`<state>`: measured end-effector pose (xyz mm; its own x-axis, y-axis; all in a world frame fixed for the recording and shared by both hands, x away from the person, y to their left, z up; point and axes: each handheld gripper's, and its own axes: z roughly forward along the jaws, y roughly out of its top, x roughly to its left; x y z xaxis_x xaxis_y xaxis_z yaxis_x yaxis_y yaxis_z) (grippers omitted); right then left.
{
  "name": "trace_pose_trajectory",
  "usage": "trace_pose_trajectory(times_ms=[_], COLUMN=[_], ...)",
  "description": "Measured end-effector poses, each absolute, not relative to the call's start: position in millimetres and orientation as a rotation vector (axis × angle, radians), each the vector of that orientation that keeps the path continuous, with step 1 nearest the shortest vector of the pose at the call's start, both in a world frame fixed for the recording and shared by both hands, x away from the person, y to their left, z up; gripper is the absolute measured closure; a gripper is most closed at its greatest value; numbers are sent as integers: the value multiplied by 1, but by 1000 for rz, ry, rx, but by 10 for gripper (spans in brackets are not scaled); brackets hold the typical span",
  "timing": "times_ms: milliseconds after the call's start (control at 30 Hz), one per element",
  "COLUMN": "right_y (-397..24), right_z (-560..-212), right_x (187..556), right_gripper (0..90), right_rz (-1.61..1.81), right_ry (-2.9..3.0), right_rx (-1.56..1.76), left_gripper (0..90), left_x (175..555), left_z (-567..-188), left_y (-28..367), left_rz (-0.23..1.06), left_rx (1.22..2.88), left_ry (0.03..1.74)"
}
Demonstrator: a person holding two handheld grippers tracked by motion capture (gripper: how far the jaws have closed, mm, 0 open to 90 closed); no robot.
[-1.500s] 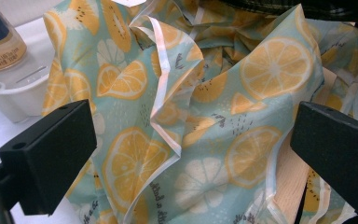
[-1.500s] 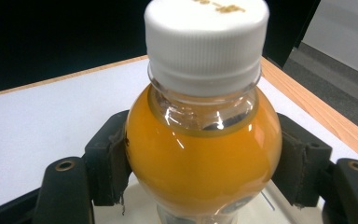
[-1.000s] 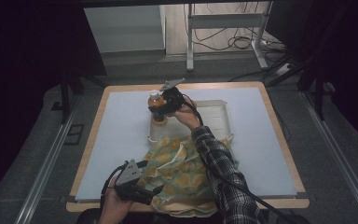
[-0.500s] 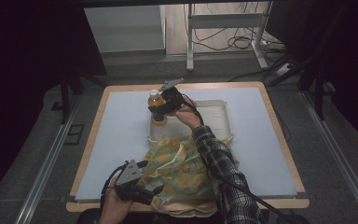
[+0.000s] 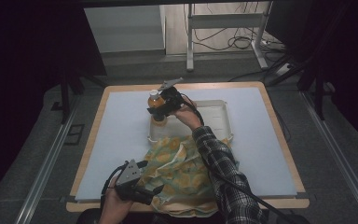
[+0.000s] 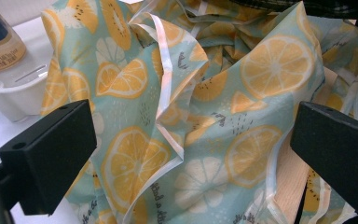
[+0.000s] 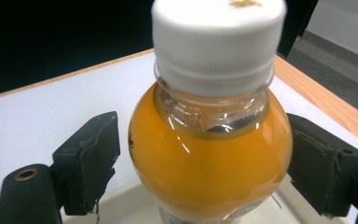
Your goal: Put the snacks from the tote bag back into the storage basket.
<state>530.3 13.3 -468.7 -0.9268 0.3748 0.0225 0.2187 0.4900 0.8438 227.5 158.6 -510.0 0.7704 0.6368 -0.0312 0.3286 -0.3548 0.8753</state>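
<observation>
juice bottle (image 7: 209, 154) stands upright in the white tray (image 5: 216, 122), centre frame. right gripper (image 7: 205, 163) has just been opening, pads clear, bottle between jaws. risk: a careless withdrawal tips it. left gripper (image 6: 191, 154) open over the lemon-print bag (image 6: 200, 107).

Bottle (image 5: 156, 105) stands upright in the left end of the tray (image 5: 216, 122), which sits on the counter (image 5: 121, 130) toward its far middle. Right claw (image 5: 160, 108) is at the bottle's upper part, one jaw on each side with a gap on the left jaw's side; its jaws have just been opening. Cloth bag (image 5: 179, 175) lies crumpled on the counter in front of the tray, its far edge overlapping the tray's near rim. Left claw (image 5: 154, 192) sits at the bag's near left edge, jaws apart, at the counter's near edge.
</observation>
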Motion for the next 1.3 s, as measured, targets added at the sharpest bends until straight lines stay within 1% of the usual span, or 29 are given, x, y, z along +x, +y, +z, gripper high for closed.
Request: trace_pose_trajectory(times_ms=[267,633,1300], right_y=[13,15,13], right_z=[-466,-466,-458], right_x=[531,528,521], right_gripper=[132,76,48], right_rz=[1426,1386,1285], right_ry=[2589,2635,2670], right_rx=[530,520,494], left_gripper=[3,1,0], left_x=[227,228,229], left_z=[-510,-509,-509], left_y=[159,162,164], left_rz=[393,389,371], left_rx=[1962,1938,1925], left_ry=[733,751,771])
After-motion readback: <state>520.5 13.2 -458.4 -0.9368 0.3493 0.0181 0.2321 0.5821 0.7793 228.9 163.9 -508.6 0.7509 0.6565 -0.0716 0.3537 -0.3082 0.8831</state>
